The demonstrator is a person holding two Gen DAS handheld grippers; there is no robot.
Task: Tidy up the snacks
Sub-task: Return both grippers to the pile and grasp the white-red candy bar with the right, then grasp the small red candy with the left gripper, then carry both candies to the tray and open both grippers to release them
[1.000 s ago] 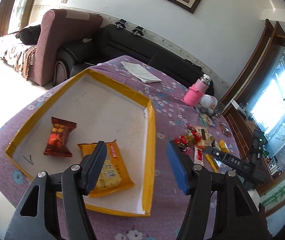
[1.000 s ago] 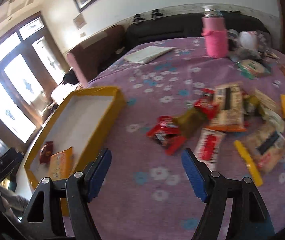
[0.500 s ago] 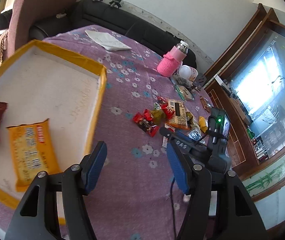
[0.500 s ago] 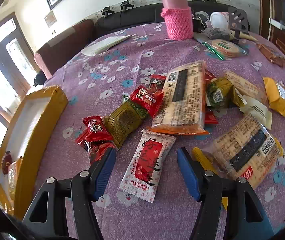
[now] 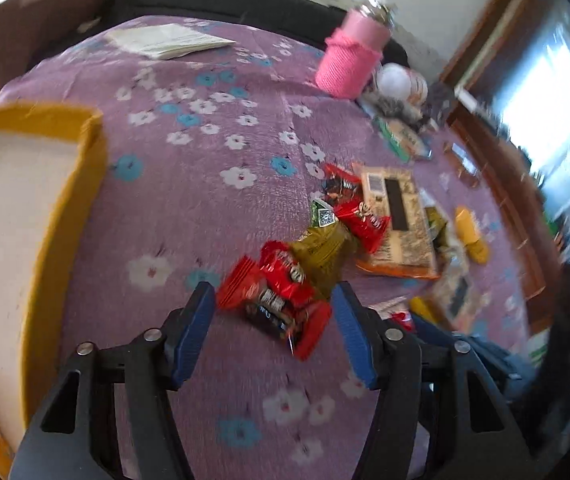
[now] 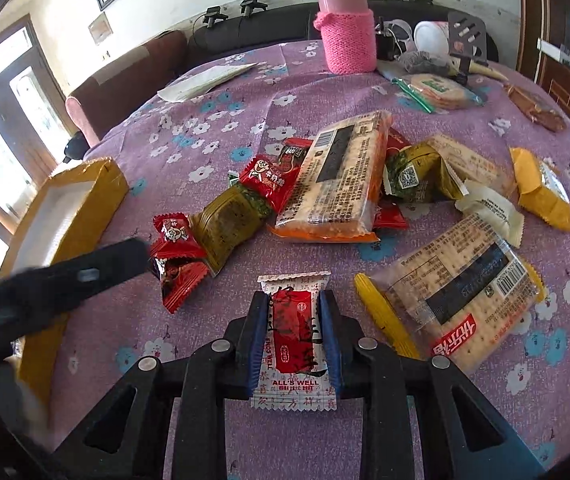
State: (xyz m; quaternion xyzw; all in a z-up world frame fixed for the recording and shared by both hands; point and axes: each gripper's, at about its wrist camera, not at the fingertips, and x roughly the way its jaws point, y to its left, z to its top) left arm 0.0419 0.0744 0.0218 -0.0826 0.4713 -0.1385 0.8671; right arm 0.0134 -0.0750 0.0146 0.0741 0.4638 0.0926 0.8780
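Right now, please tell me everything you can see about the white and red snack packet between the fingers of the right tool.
The white and red snack packet is a flat, glossy pillow wrapper, white with a red centre panel, crimped ends and the print "ALL'S WELL". It lies flat on the purple flowered tablecloth, lengthwise along the tool. The right tool has just been closing, and its blue pads now press on the packet's two long edges. No other snack touches it; a yellow stick lies apart, to its right.
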